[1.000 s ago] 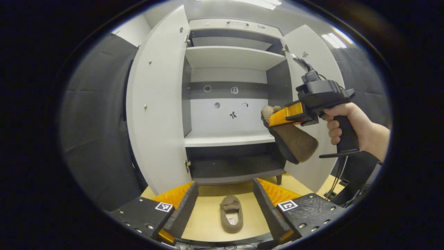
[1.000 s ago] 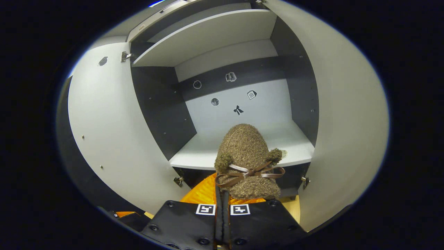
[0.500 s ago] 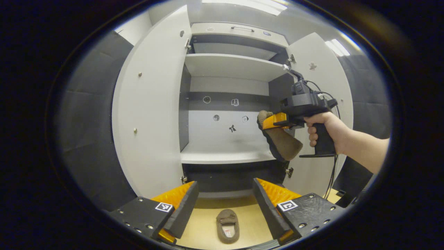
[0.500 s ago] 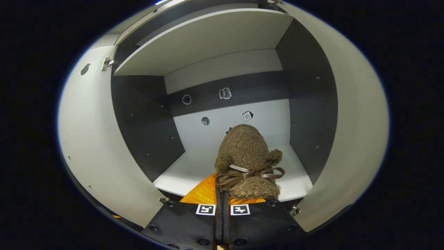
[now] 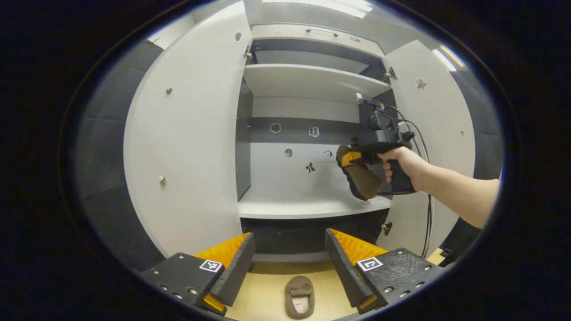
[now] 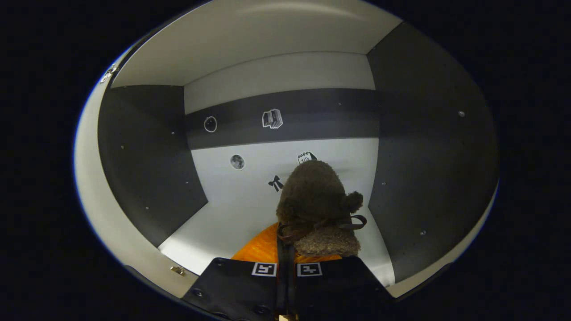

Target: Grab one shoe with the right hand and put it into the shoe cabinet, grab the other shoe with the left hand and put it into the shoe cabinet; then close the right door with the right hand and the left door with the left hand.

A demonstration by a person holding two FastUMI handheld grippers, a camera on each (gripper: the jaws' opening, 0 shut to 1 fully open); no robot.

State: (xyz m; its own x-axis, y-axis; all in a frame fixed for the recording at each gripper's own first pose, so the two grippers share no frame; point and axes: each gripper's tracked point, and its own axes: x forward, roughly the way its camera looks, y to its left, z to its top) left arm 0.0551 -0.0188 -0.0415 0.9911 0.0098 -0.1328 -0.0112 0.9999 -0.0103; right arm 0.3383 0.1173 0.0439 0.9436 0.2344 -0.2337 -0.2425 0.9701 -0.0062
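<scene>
My right gripper [image 6: 285, 240] is shut on a brown fuzzy shoe [image 6: 317, 200] with a brown bow, held inside the white shoe cabinet's [image 6: 250, 196] middle compartment, above its shelf near the right wall. In the left gripper view that shoe [image 5: 362, 180] hangs toe-down from the right gripper [image 5: 348, 157], over the shelf's [image 5: 308, 207] right end. The second brown shoe [image 5: 299, 296] lies on the tan floor in front of the cabinet. My left gripper [image 5: 285, 263] stands open above it, nothing between its fingers. Both cabinet doors, left [image 5: 187, 133] and right [image 5: 437, 120], stand wide open.
A hand and bare forearm [image 5: 446, 187] reach in from the right, with a cable [image 5: 429, 214] hanging beside the right door. An upper shelf [image 5: 308, 80] and a dark lower compartment [image 5: 308, 236] lie above and below the middle shelf. Small stickers dot the back wall [image 6: 276, 147].
The right gripper has carried its shoe forward from the cabinet's front into the middle compartment. The left gripper's view has shifted closer to the cabinet; the floor shoe has not moved.
</scene>
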